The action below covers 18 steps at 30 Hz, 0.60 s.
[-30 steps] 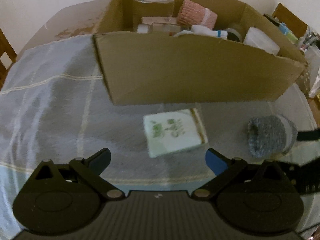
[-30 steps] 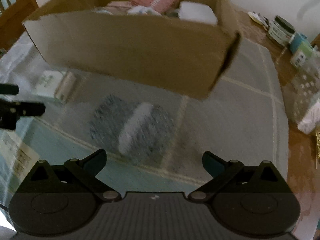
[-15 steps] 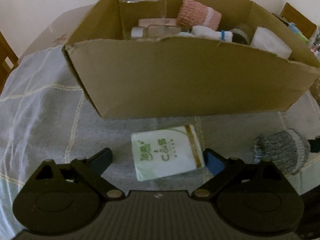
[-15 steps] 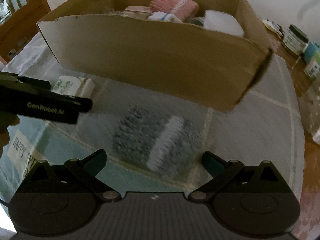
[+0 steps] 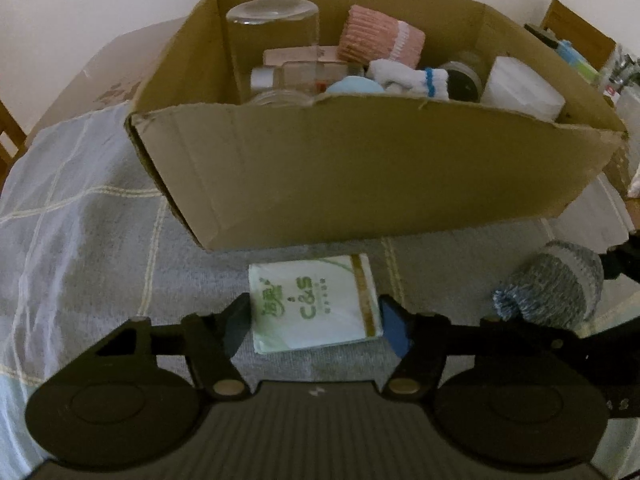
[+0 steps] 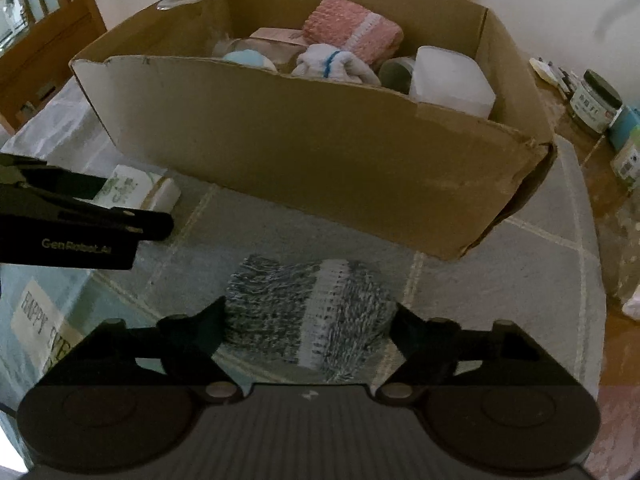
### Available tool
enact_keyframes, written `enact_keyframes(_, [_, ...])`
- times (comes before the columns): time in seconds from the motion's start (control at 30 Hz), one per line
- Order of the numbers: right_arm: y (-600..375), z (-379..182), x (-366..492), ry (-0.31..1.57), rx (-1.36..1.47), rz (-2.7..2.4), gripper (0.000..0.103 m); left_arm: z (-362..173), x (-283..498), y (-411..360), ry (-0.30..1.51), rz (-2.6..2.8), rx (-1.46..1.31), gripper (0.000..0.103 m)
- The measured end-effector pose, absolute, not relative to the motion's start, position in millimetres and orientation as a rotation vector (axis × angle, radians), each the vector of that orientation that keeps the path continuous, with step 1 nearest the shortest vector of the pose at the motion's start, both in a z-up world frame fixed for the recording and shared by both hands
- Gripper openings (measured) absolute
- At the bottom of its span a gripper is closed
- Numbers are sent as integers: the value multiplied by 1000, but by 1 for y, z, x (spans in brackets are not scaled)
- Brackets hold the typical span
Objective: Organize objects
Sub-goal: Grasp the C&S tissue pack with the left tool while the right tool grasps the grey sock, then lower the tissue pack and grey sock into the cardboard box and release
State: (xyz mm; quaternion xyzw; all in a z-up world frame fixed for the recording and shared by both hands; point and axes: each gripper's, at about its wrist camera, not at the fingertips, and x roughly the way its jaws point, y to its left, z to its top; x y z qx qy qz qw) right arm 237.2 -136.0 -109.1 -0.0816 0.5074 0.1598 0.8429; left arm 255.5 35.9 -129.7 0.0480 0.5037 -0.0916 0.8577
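Both claws have advanced: left (image 5: 314, 322) straddles tissue pack (image 5: 312, 306); right (image 6: 308, 320) straddles sock (image 6: 304, 312).

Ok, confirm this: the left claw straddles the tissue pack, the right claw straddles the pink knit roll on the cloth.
Wrong colour. The right claw straddles a grey knit roll, as the right wrist view shows; the pink roll lies in the cardboard box. The left claw does straddle the tissue pack.

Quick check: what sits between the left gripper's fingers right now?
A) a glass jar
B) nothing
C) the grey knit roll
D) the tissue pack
D: the tissue pack lies on the cloth between the open left gripper fingers, while the grey roll is at the right gripper.
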Motion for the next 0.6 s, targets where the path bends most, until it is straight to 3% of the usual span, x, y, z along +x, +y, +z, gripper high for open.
enact_keyframes(0.3, [-148, -90, 224, 1066, -182, 408, 82, -108, 248, 39, 1059, -277, 158, 64])
enact_keyframes(0.6, [-156, -47, 221, 1051, -223, 502, 82, -55, 234, 36, 1008, -392, 231, 64])
